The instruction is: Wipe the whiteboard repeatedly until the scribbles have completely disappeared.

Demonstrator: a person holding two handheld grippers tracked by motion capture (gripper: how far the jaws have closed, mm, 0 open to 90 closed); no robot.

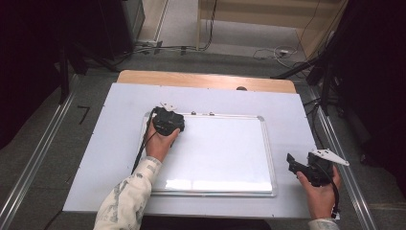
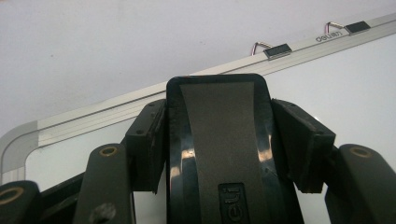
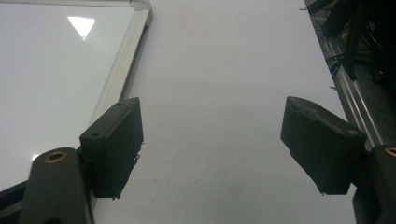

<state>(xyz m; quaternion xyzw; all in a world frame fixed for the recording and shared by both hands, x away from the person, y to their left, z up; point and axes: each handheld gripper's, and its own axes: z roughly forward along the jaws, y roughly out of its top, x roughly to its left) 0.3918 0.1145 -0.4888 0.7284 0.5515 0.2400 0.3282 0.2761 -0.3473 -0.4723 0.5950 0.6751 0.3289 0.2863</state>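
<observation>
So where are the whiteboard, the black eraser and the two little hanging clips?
whiteboard (image 1: 225, 153): high view, on its bare white surface.
eraser (image 2: 219, 140): left gripper view, on its grey felt face between the jaws.
hanging clips (image 2: 277, 50): left gripper view, on the nearer clip on the frame.

A wooden table (image 1: 206, 79) carries the scene; its bare top shows as a tan strip along the far edge. A large white sheet (image 1: 110, 143) covers nearly all the rest of the table, reaching the left, right and near edges. On the sheet lies a whiteboard (image 1: 225, 153) with a silver frame, flat and set roughly in the middle, its long sides parallel to the table's far edge and its glossy face catching light near the near edge. Two small black hanger clips (image 2: 277, 50) sit on the whiteboard's far frame rail, toward the far-left corner.
</observation>
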